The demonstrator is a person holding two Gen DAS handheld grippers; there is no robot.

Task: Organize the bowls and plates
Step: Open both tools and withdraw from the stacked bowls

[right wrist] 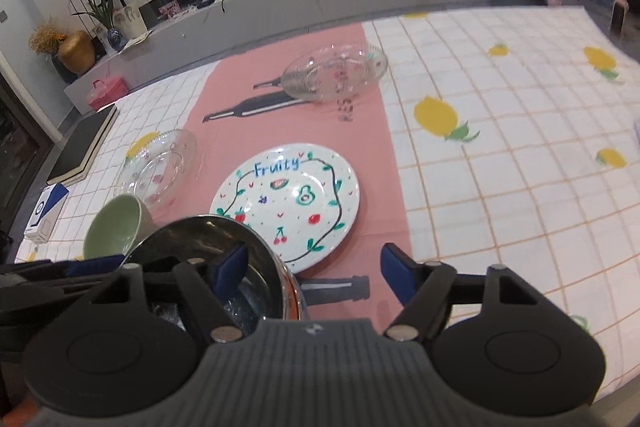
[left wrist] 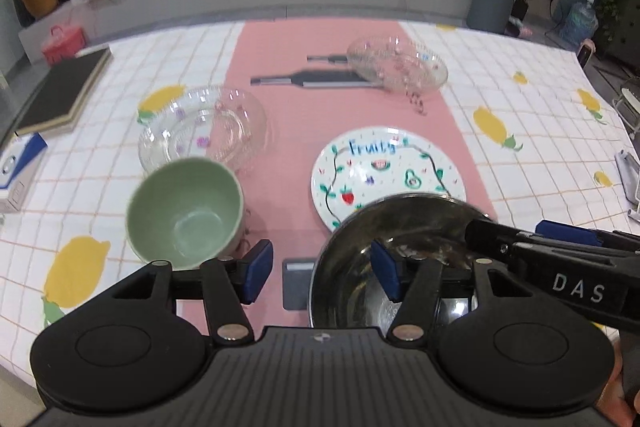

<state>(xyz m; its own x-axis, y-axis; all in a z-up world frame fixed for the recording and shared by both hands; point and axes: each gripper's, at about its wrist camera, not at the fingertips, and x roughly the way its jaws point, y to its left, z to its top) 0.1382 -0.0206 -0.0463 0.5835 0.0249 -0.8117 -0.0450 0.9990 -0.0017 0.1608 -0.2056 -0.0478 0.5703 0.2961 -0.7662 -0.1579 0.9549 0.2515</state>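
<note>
A steel bowl (left wrist: 384, 227) (right wrist: 208, 239) stands near the table's front edge, overlapping the white "Fruity" plate (left wrist: 384, 167) (right wrist: 292, 195). A green bowl (left wrist: 184, 207) (right wrist: 116, 227) stands left of it. Clear glass dishes lie at mid left (left wrist: 200, 123) (right wrist: 160, 163) and at the far middle (left wrist: 400, 63) (right wrist: 336, 71). My left gripper (left wrist: 320, 271) is open, its right finger inside the steel bowl and its left finger outside the rim. My right gripper (right wrist: 312, 267) is open, its left finger inside the steel bowl, its right finger outside.
The table carries a checked lemon cloth (right wrist: 500, 187) with a pink runner (left wrist: 304, 115). A dark board (left wrist: 60, 91) and a blue-white box (left wrist: 20, 163) lie at the left edge. A metal rack (left wrist: 628, 107) stands at the right edge. A long counter runs behind the table.
</note>
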